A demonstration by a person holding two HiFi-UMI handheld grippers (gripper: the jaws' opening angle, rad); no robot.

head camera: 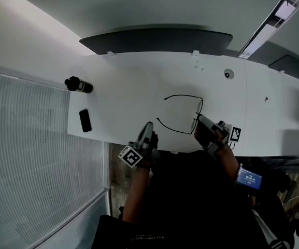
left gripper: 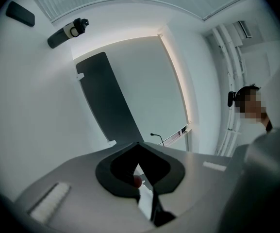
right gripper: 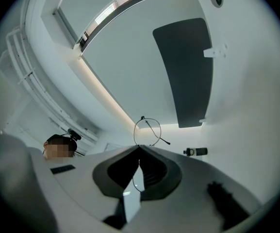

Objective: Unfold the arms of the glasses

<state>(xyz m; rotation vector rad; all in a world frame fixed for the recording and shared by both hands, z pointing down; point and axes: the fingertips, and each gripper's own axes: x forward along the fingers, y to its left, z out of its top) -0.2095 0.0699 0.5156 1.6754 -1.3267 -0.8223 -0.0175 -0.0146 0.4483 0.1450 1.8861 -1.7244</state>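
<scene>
**Glasses look nearly opened, near arm is the one being worked**

The right gripper (head camera: 200, 121) is clamped on the front of the glasses (head camera: 199, 108), close to the near edge of the desk (head camera: 128, 77), roughly mid-way along it. In the right gripper view, a thin bit of rim runs down between the closed jaws and one round lens ring sticks out past them.

Both arms already seem swung out. The far arm (head camera: 183, 95) and the near arm (head camera: 175, 129) each run away from the front toward the left gripper's side.

The left gripper (head camera: 150, 124) sits right at the end of the near arm with its jaws closed tight. In its own view, the curved arm tip (left gripper: 155, 136) pokes up just behind the jaws. Whether they actually pinch it can't be told, because the wire sits a bit off from where the jaws meet.

The step in hand is probably the last bit of opening on the near arm. The next move would need the right side to hold the front steady while the left eases the arm outward about its hinge. It should go gently, as the frame looks thin and bendy.

A black phone (head camera: 85, 121) and a dark bottle (head camera: 78, 84) sit well apart, near the desk's left edge.
</scene>
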